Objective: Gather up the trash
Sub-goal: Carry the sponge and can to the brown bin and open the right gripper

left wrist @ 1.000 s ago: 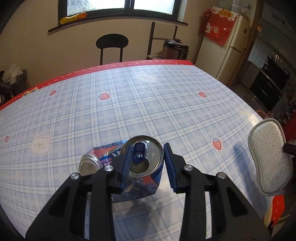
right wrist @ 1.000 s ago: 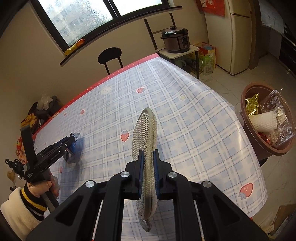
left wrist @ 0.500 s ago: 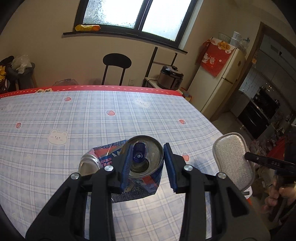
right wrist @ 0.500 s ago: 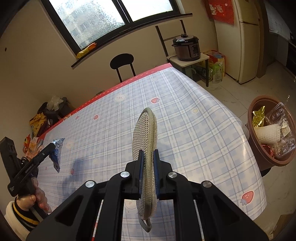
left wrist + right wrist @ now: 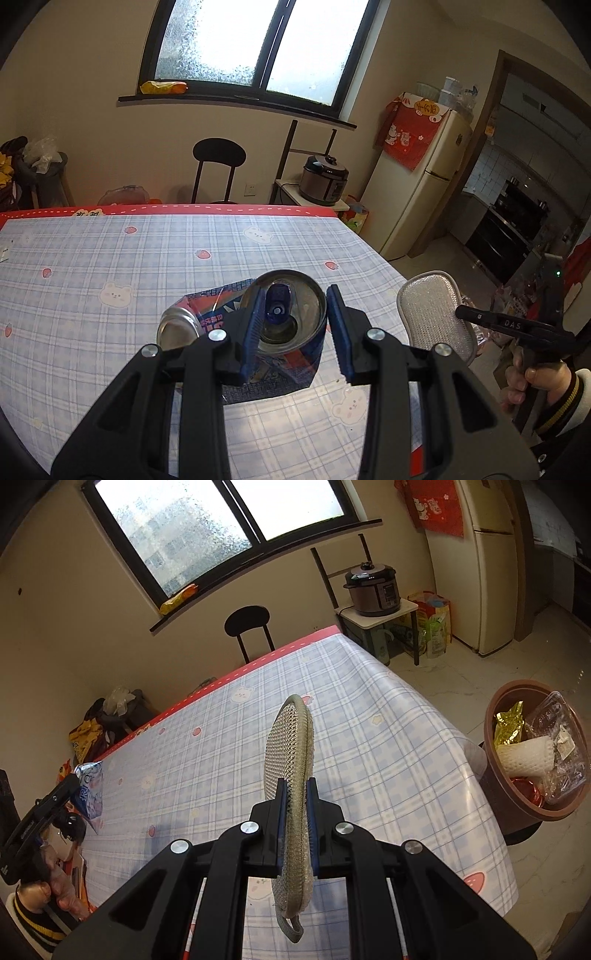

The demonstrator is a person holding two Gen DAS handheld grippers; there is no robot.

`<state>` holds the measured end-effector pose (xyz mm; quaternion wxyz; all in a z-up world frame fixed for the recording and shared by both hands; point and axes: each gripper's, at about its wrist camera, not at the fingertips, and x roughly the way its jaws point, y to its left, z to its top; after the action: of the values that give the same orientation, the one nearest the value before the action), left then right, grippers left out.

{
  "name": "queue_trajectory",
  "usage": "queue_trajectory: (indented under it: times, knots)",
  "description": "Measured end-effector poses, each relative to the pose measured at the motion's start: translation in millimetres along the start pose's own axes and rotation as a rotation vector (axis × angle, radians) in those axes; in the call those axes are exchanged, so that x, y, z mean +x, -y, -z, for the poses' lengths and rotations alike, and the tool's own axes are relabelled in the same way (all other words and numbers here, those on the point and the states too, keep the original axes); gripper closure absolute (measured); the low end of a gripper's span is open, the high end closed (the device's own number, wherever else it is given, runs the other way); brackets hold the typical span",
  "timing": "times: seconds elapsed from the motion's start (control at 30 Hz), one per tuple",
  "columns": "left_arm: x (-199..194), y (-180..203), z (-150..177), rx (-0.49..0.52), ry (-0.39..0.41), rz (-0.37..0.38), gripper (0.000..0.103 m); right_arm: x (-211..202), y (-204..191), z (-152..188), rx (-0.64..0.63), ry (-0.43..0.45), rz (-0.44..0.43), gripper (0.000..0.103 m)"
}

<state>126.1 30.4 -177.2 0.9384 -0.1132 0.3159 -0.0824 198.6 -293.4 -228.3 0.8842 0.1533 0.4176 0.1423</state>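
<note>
My left gripper (image 5: 295,325) is shut on a crushed blue drink can (image 5: 284,317), one finger inside its open top, and holds it above the plaid table (image 5: 110,258). The can also shows in the right wrist view (image 5: 88,790), lifted at the far left. My right gripper (image 5: 295,823) is shut on a silver mesh scouring pad (image 5: 290,746), held upright on edge above the table; the pad shows in the left wrist view (image 5: 432,314). A brown trash bin (image 5: 517,805) with wrappers inside stands on the floor past the table's right edge.
A black chair (image 5: 218,155) stands behind the table's far edge. A pressure cooker (image 5: 323,181) sits on a small stand beside a cream fridge (image 5: 421,184). Bags are piled at the far left (image 5: 107,716).
The left gripper has risen and tilted up with the can, well clear of the table. The right gripper has lifted a little with the pad, both staying shut.
</note>
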Motion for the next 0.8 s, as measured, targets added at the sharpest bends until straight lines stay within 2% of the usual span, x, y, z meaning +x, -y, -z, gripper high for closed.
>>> queue_trajectory:
  times: [0.23,0.57,0.7,0.8]
  knots:
    - [13,36,-2,0.016,0.005,0.034,0.066,-29,68,-15,0.056,0.049,0.094,0.092]
    - [39,89,-10,0.042,0.009,0.079,0.066,-69,191,-63,0.046,0.139,0.386,0.092]
    - [48,105,-10,0.053,0.001,0.097,0.066,-63,223,-80,0.033,0.117,0.45,0.092]
    - [54,119,-10,0.068,-0.007,0.111,0.066,-58,239,-89,0.042,0.088,0.465,0.089]
